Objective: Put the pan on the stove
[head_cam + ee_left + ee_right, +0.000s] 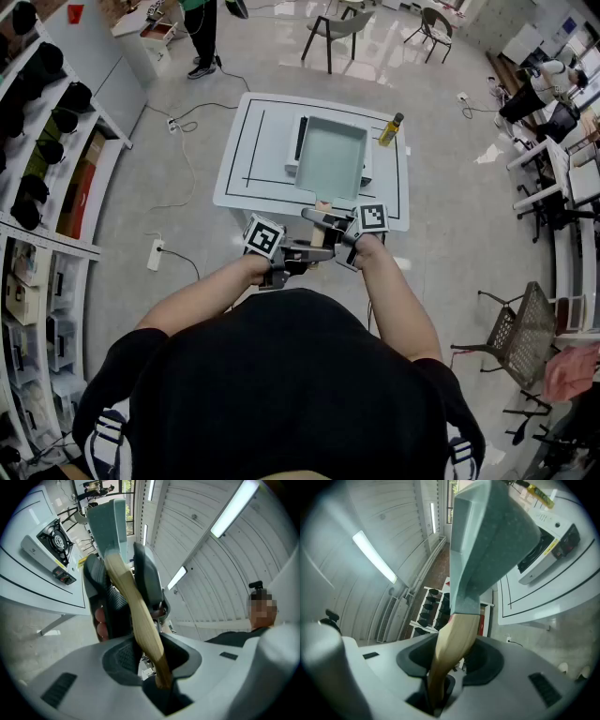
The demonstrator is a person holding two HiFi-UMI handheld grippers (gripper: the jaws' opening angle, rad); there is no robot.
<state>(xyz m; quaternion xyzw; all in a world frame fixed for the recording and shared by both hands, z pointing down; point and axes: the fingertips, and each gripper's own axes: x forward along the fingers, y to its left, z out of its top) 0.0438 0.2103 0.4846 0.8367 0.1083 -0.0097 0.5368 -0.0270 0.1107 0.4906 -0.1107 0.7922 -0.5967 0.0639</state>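
Observation:
A grey-green square pan (333, 155) with a wooden handle (322, 208) hangs over the white stove (298, 141) on the white table (248, 183). Whether it touches the stove I cannot tell. Both grippers hold the handle near the table's front edge. My right gripper (330, 228) is shut on it closer to the pan, and my left gripper (298, 255) is shut on its end. In the left gripper view the handle (138, 620) runs through my left gripper (150, 656) up to the pan (110, 522). In the right gripper view the handle (454, 641) sits in my right gripper (452, 660) below the pan (487, 545).
A yellow bottle (390, 129) stands on the table's right edge beside the stove. Shelving (42, 169) lines the left wall. A power strip (156, 253) and cables lie on the floor at left. A mesh chair (520, 333) stands at right, and a person (200, 28) stands far back.

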